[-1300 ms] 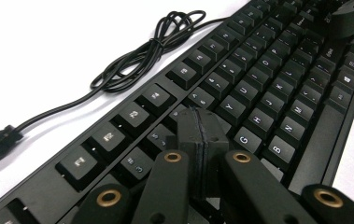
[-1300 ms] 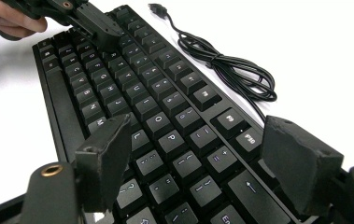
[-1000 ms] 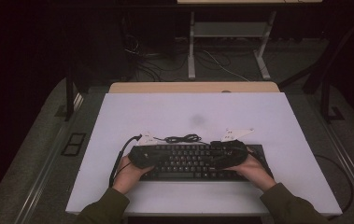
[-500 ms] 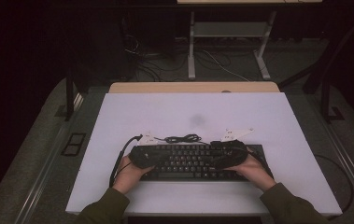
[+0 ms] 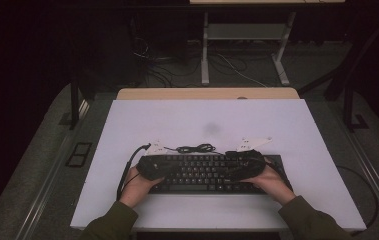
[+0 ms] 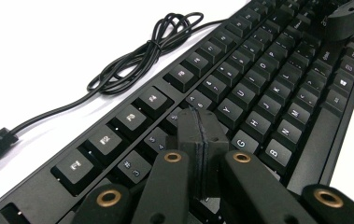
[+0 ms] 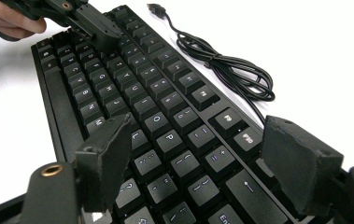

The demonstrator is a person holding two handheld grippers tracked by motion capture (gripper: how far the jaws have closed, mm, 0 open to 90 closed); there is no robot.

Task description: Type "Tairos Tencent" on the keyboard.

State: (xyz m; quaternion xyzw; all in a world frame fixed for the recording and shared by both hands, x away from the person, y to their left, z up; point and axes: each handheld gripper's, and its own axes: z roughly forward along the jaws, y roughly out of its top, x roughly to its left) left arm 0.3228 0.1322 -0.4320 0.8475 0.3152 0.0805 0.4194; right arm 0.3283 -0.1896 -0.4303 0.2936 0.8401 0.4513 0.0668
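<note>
High view: white table [image 5: 102, 150], dark room; left tongs [image 5: 149, 167] closed, right tongs [image 5: 244, 162] wide.

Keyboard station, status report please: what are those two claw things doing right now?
Left gripper shut, tips over the keyboard keys. Right gripper open, jaws astride the keys, gripping nothing. Bundled cable lies behind the keyboard, clear of both.

The keyboard [image 5: 212, 173] lies on the table [image 5: 287, 125], its cable [image 5: 195, 148] coiled behind.
</note>
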